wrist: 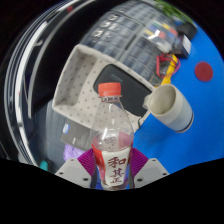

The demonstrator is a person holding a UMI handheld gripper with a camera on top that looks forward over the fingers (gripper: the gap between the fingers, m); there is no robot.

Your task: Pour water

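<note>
Right now I have the bottle [115, 140] clamped between the gripper [114, 168] fingers, pads pressing on its labelled lower body, so it rides upright with the orange cap [110, 90] on top. Gripping low leaves the neck free to tip. The white cup [170, 107] lies just right of and beyond the bottle on the blue surface [200, 95], its mouth facing the bottle, presumably the pour target. A perforated white tray [85, 80] sits far left.
</note>
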